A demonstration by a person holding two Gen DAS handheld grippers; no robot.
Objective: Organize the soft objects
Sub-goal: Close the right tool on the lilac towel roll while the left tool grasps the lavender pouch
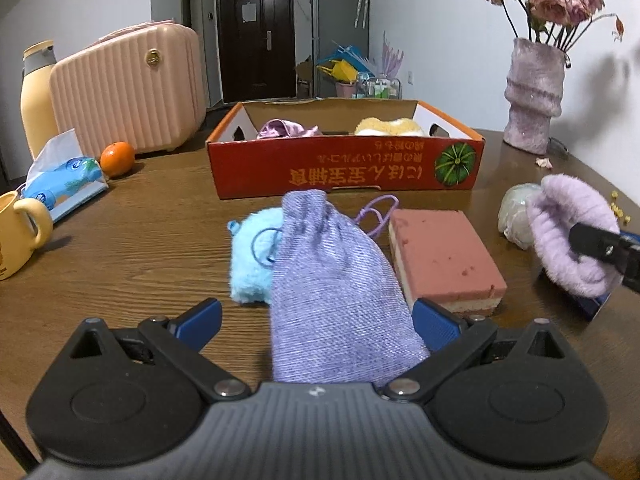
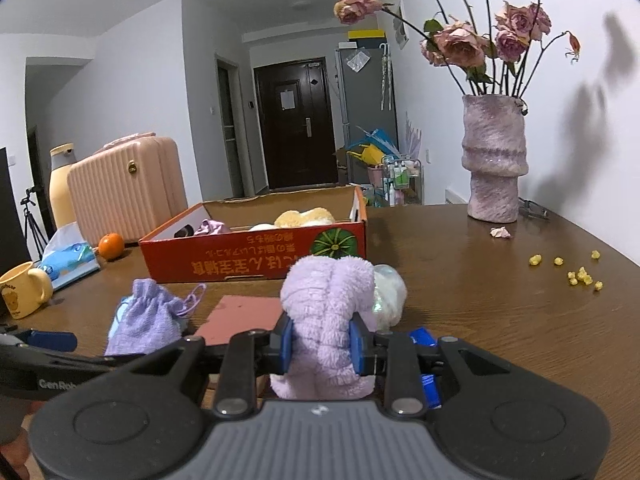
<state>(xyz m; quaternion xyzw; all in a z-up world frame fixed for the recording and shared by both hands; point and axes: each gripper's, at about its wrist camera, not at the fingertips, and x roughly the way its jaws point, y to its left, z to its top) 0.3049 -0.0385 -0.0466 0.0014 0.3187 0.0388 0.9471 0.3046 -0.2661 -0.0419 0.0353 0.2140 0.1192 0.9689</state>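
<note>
The near end of the purple drawstring pouch (image 1: 336, 292) disappears behind the left gripper (image 1: 316, 320) housing, and the pouch covers part of the blue fluffy toy (image 1: 252, 256). The lilac plush (image 2: 328, 320) hides most of the pale crinkly bundle (image 2: 386, 292) and part of the pink sponge block (image 2: 244, 314). Inside the red cardboard box (image 1: 344, 168), its front wall conceals the lower parts of the contents. The yellow mug (image 1: 18, 232) by the table's left edge is cut off by the frame.

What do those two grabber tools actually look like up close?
Both look alike: the left gripper and right gripper each have a ribbed dark grey body, black hinged linkage arms with silver rivets, two round black discs, and blue ribbed fingertip pads. White lettering reading "GenRob" marks one arm. No cables show.
</note>
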